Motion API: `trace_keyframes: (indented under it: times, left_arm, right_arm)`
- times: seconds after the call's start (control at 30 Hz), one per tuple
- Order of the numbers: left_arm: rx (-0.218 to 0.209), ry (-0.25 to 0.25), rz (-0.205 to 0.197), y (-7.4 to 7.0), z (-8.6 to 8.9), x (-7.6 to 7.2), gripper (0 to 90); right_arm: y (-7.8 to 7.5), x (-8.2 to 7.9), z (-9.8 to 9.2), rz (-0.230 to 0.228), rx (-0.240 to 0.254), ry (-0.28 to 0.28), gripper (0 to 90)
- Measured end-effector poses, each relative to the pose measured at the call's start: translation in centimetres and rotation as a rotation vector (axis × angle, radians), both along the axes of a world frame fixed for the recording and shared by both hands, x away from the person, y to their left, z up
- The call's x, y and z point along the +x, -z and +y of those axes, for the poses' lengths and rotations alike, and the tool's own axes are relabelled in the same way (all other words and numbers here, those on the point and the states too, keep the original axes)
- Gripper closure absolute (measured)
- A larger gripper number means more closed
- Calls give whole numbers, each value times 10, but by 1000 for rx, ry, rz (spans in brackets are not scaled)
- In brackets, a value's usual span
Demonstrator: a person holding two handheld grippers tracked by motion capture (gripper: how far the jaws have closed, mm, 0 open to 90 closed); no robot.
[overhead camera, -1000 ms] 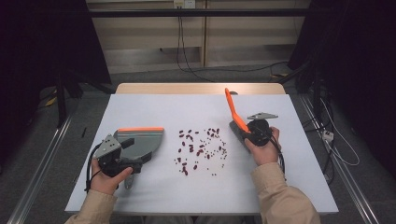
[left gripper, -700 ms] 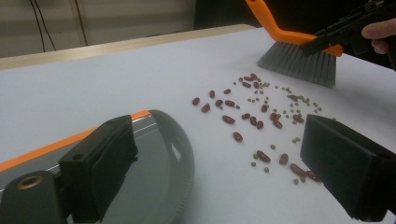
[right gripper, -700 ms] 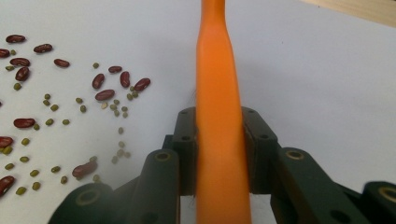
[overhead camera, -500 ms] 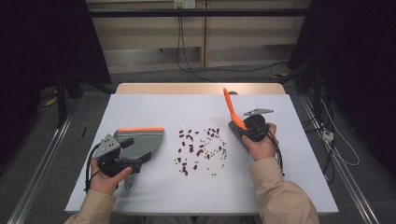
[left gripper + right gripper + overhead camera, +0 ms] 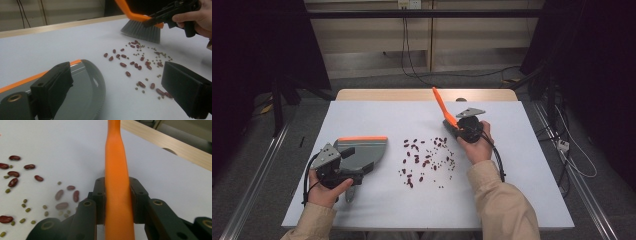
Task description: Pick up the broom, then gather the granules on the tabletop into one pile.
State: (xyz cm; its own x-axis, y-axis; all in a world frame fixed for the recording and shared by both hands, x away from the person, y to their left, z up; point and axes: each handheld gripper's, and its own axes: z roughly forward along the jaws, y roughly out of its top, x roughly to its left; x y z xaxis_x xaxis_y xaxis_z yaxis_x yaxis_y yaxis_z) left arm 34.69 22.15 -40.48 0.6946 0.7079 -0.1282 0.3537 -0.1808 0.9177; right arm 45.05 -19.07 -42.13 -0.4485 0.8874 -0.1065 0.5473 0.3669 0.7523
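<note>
Holding the dustpan (image 5: pixel 362 152) low at my near left, I've got the left gripper (image 5: pixel 343 167) on its handle, though I cannot tell whether those fingers are clenched; in the left gripper view they stand apart over the pan. Red beans (image 5: pixel 426 159) and small green ones lie scattered mid-table (image 5: pixel 522 200), just beyond the pan's lip. Farther out, my right gripper (image 5: pixel 458 128) has its fingers clamped on the orange brush handle (image 5: pixel 117 185), bristles (image 5: pixel 141 31) touching down behind the beans.
</note>
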Motion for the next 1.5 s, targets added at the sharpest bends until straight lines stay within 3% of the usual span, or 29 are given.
trace_keyframes:
  times: [0.37,0.47,0.77,1.5]
  left_arm:
    - [-28,8,-13,-1,8,-1,55]
    - [-29,19,-16,-1,10,-1,47]
    - [-48,35,-15,4,13,-1,43]
    - [-33,45,-20,4,13,-5,42]
  right_arm:
    - [-2,-11,15,28,-20,-177,713]
    - [-2,-16,19,26,-51,-213,713]
    - [-4,-29,22,35,-49,-260,712]
    - [-9,-61,29,62,-37,-360,713]
